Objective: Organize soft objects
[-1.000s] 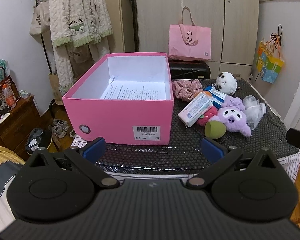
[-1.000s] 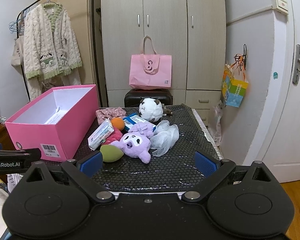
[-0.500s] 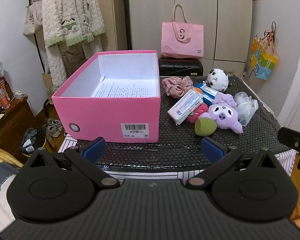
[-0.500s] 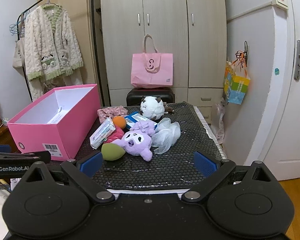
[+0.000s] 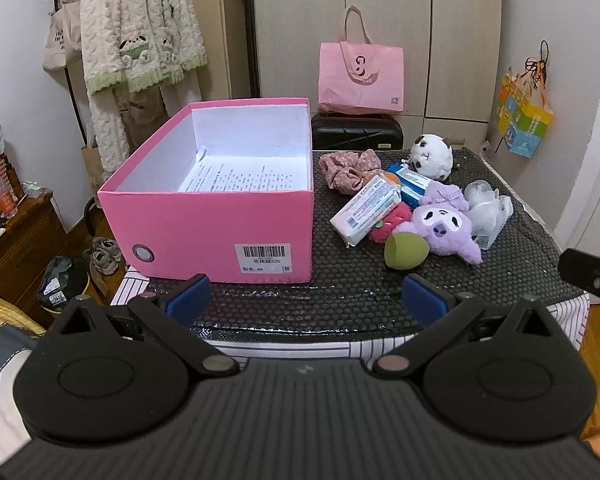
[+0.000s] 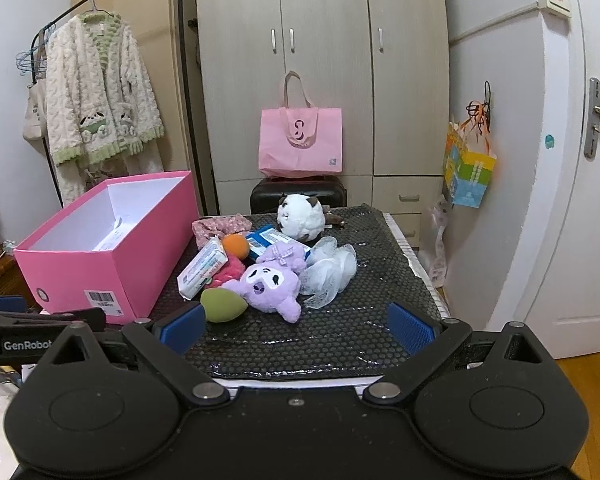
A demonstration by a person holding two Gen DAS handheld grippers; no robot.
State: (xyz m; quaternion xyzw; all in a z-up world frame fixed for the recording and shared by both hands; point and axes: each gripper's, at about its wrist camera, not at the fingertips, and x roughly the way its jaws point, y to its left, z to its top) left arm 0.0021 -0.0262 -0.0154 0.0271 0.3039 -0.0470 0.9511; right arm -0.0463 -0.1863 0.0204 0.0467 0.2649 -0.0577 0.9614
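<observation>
Left claw (image 5: 306, 298): fingers spread wide, nothing between them, held at the near edge of the black bubble-mat worktop (image 5: 360, 296). Open pink cardboard box (image 5: 216, 216) sits just ahead, slightly left.
Right claw (image 6: 298, 326): also spread wide and empty. The soft pile lies ahead of it: olive-green egg-shaped sponge (image 6: 221, 305) nearest its left finger, purple plush toy (image 6: 270, 280) touching the sponge, white mesh bath pouf (image 6: 330, 268) beside the plush, white round plush (image 6: 301, 216) farther back.

"GenRobot" on the left claw's black body (image 6: 40, 338); "40" on the pink box's (image 5: 204, 224) barcode label (image 5: 263, 258).
</observation>
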